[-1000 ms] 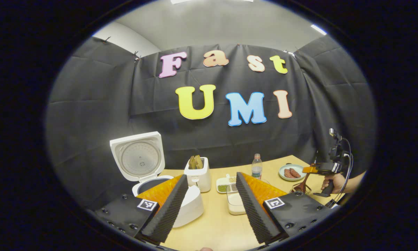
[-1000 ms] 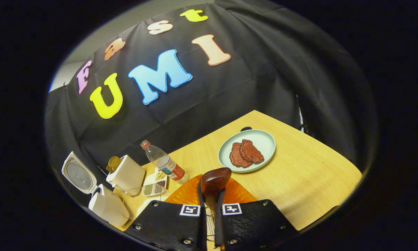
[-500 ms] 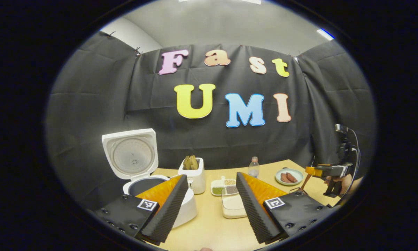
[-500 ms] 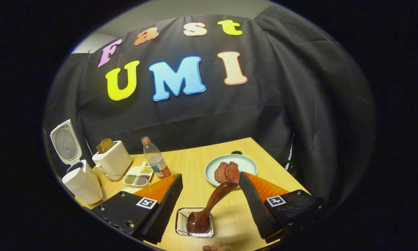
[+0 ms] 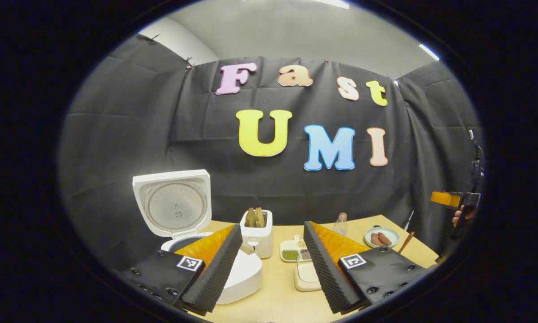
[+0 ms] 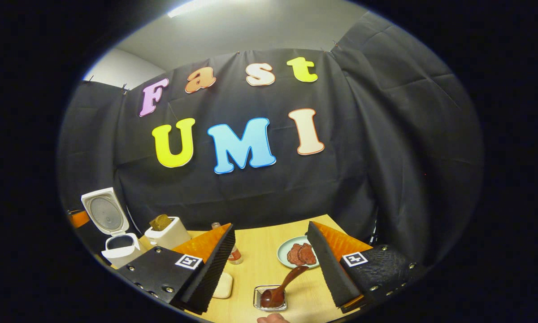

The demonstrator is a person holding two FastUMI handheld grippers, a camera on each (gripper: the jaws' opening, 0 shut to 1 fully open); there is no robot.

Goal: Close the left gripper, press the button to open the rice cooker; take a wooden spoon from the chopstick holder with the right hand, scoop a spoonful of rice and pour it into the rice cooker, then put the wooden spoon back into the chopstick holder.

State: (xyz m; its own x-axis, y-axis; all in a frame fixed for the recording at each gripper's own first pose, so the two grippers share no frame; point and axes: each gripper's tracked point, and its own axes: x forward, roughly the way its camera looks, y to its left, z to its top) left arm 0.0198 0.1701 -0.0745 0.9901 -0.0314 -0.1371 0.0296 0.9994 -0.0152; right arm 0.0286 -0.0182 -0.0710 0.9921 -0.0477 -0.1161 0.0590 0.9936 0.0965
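1. While the left gripper (image 5: 272,264) hangs with its fingers spread and holding nothing, the left gripper view has the rice cooker (image 5: 233,273) just beyond its left finger, lid (image 5: 172,202) upright, so the button step reads as done. A clear rice container (image 5: 305,276) sits between the fingers' tips. The right gripper (image 5: 453,199) shows far right in a hand, its jaw state unclear there.

2. From the right gripper view, the right gripper (image 6: 271,264) is spread wide and empty. Below it the wooden spoon (image 6: 282,287) rests in the chopstick holder (image 6: 270,299), bowl down, dark glossy handle leaning toward the plate (image 6: 283,251). Judgement: final step complete; next move is only to retreat clear.
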